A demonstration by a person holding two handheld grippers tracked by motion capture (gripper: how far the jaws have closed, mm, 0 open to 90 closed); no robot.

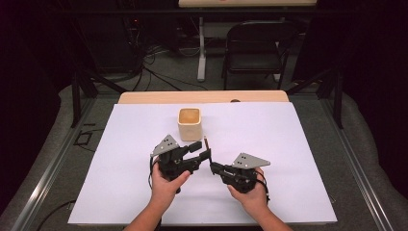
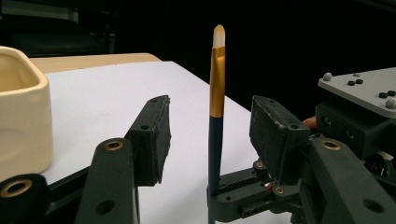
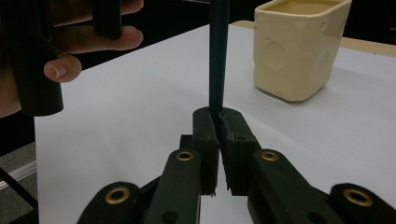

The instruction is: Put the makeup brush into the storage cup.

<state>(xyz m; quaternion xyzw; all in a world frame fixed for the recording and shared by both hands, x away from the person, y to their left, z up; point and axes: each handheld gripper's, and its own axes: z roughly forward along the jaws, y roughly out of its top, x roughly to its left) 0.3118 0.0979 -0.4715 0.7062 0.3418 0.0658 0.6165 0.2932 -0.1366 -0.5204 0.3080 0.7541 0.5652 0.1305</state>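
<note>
My right gripper [image 3: 218,122] clamps the paintbrush [image 2: 216,116] low on its dark handle, upright, at six o'clock from the cream cup [image 1: 189,123]. My left gripper [image 2: 210,135] stands half-wide around it, pads apart. Light, stiff, slick handle; I'd pinch below the gold ferrule.

A cream square ceramic cup [image 1: 189,123] sits on the white sheet [image 1: 288,159] covering the wooden tabletop [image 1: 202,97], nearer the far edge, roughly centered. Beyond the far edge there's a black folding chair [image 1: 254,45] and loose cables [image 1: 159,72] on the grey floor.
</note>
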